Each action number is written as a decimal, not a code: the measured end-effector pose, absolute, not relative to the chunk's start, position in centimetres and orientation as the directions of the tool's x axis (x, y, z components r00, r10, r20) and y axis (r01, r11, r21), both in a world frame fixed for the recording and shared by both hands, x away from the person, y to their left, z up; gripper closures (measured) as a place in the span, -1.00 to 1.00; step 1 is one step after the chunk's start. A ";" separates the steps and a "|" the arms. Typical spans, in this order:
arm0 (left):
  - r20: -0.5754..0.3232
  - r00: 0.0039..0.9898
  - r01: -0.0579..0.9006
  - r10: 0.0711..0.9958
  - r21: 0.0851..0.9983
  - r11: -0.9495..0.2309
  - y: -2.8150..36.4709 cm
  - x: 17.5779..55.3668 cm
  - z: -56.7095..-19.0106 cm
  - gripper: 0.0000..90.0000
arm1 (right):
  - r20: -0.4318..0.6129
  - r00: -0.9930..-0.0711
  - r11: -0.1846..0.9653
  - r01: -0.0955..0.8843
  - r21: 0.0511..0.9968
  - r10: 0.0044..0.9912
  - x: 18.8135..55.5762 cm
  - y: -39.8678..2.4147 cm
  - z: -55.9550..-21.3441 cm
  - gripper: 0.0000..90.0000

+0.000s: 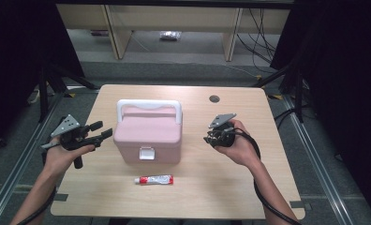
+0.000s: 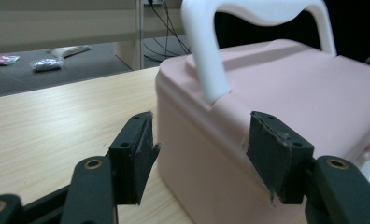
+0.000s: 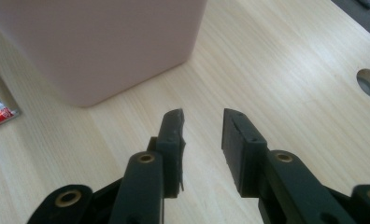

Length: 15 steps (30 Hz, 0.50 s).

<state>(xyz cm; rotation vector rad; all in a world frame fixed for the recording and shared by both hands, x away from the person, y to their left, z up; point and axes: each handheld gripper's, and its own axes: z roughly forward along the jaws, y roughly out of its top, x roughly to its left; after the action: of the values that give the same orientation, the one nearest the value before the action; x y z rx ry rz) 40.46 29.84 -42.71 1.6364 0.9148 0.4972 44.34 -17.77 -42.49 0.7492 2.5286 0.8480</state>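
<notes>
A: What are the grippers doing?

B: The left gripper (image 1: 101, 130) is held at the left side of the table (image 1: 249, 187), jaws spread wide with nothing between them, aimed at the near corner of a pink box (image 1: 147, 136). The right gripper (image 1: 208, 138) hovers to the box's right, jaws also apart and empty above bare wood.

A: Where is the box?

B: It stands in the middle of the table between the two grippers, touching neither. Its lid is closed, its white handle (image 1: 148, 106) upright, and a white latch (image 1: 146, 153) faces the person.

A: Anything else?

B: A small red and white tube (image 1: 154, 179) lies flat in front of the box, near the front edge.
</notes>
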 end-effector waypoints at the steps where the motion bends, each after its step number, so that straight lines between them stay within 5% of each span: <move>1: -0.150 0.612 0.302 0.777 0.952 -0.055 29.7 40.5 -42.5 -0.12 | -0.179 -0.797 0.689 0.357 0.631 0.577 44.3 -17.9 -42.5 0.54; 15: -0.211 0.586 0.345 0.782 0.939 -0.006 28.2 41.9 -40.4 -0.02 | -0.125 -0.815 0.666 0.362 0.653 0.566 42.2 -17.4 -42.6 0.53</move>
<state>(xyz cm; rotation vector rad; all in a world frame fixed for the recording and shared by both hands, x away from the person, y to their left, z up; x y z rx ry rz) 41.88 28.18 -40.43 1.6017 0.9678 0.4480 42.24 -17.36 -42.57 0.7376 2.5658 0.9055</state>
